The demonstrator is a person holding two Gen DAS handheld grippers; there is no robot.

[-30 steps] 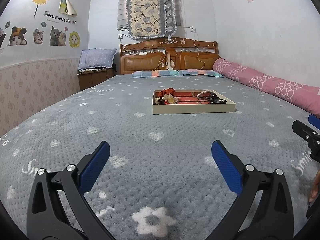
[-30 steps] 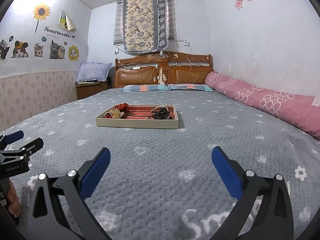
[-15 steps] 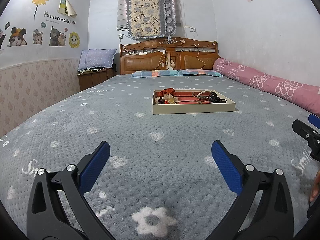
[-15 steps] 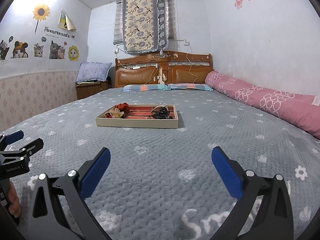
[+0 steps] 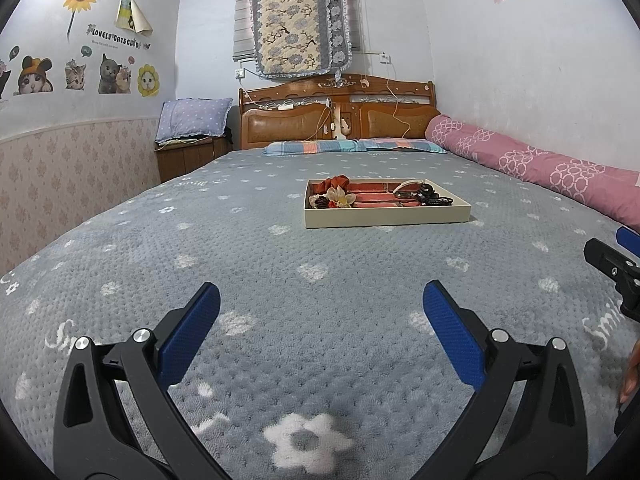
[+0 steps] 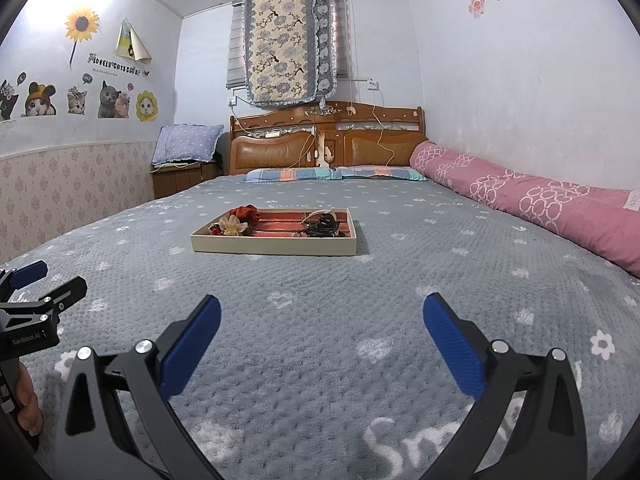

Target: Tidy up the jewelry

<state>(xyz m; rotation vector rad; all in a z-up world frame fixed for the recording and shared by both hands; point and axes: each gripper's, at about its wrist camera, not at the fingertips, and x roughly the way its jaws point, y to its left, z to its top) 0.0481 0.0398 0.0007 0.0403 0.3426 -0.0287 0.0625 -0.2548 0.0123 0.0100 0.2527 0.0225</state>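
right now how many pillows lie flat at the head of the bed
2: a plaid pillow on the left and a second plaid pillow on the right, end to end below the headboard.

Nubby fleece blanket (image 5: 320,272); matt cardboard-like tray (image 5: 384,218); glossy wooden headboard (image 5: 296,120).

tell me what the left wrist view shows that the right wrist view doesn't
Only the left wrist view shows the right gripper at its right edge and a big white flower print on the blanket. Only the right wrist view shows the left gripper at its left edge, with the thumb holding its handle. Both show the cream jewelry tray on the grey blanket, with a red scrunchie, a pale flower clip and black hair ties.
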